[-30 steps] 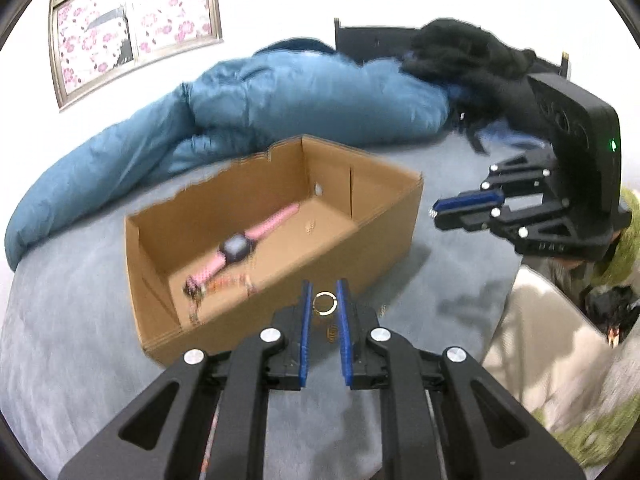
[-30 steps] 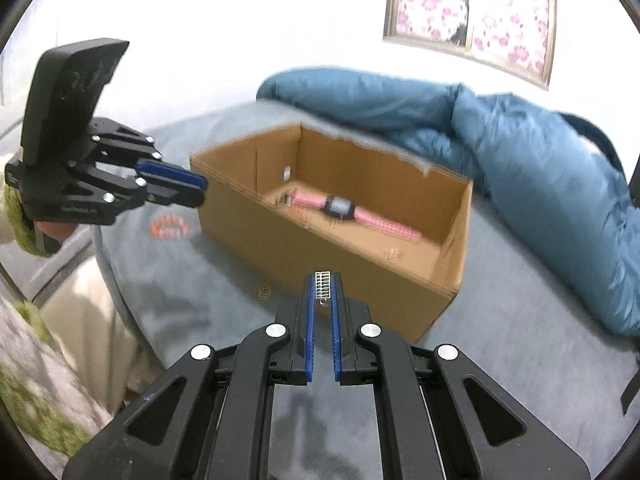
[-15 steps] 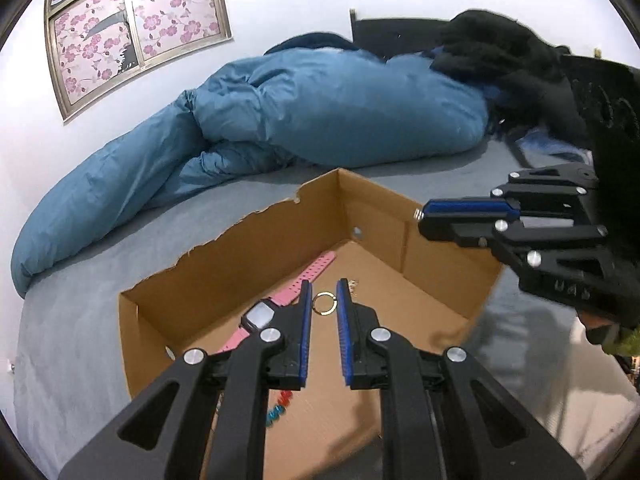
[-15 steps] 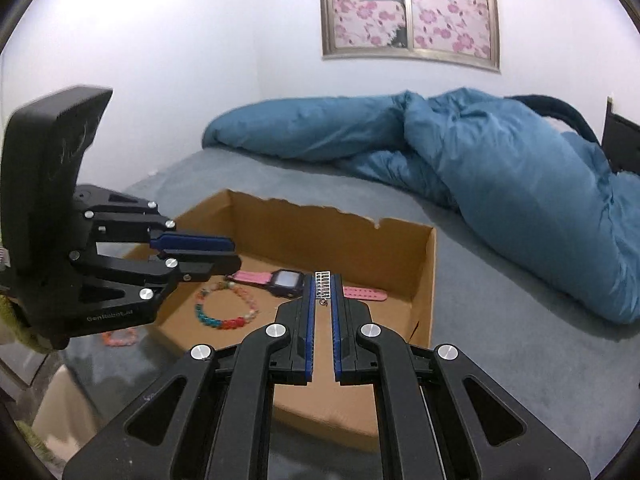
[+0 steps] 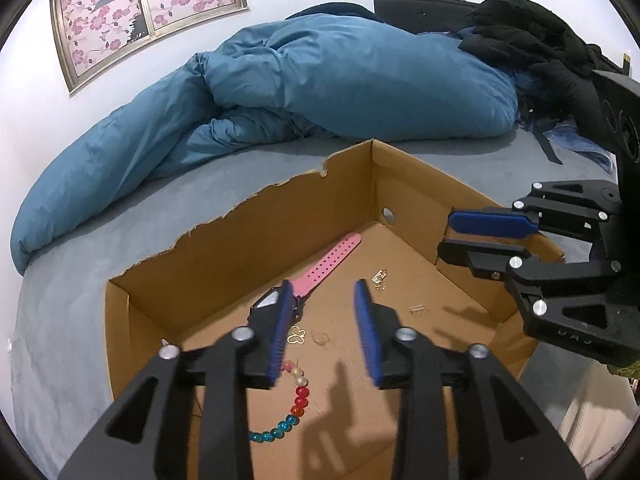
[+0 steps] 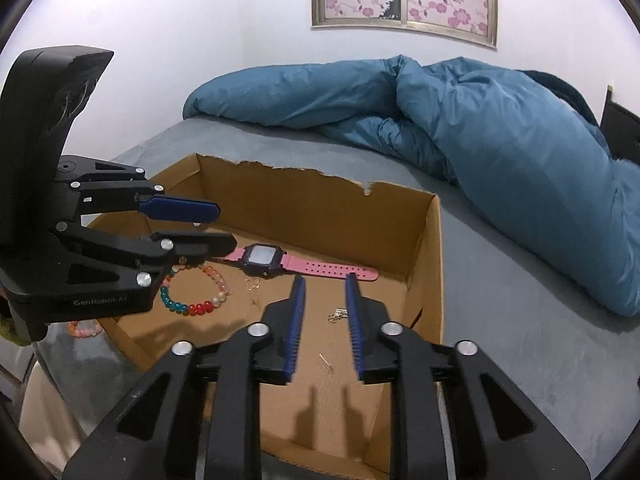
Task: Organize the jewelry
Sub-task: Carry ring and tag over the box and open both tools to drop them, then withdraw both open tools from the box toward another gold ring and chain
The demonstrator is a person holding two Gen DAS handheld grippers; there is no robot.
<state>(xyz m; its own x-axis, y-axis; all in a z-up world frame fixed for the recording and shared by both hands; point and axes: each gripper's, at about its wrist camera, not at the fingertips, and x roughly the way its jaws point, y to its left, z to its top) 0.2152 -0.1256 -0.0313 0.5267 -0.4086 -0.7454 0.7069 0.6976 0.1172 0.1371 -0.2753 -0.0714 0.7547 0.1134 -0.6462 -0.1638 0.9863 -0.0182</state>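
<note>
1. My left gripper (image 5: pixel 324 320) hangs over the cardboard box (image 5: pixel 240 236), its jaws just parted and nothing between them; the small ring (image 5: pixel 321 337) it carried lies on the box floor beside a gold butterfly charm (image 5: pixel 296 336).
2. My right gripper (image 6: pixel 324 312) is over the same box, jaws likewise just opened and empty; a little silver piece (image 6: pixel 327 361) rests on the cardboard below them.
3. The pink watch (image 6: pixel 280 261) and the beaded bracelet (image 6: pixel 200 298) already sit inside, so most of the jewelry is where it belongs.
4. What worries me: these pieces are tiny and light. If I pull out low, a pad could snag the bracelet or flick an earring (image 6: pixel 339 314) over the wall onto the grey bed (image 6: pixel 500 280), where I judge it would be hard to spot.
5. My two tools are close together above one box; withdrawing both at once risks a knock.
6. An orange bracelet (image 6: pixel 83 327) lies outside, by the box's near-left corner, half hidden behind my left tool.
7. The blue duvet (image 5: pixel 340 80) lies well apart and blocks nothing.
</note>
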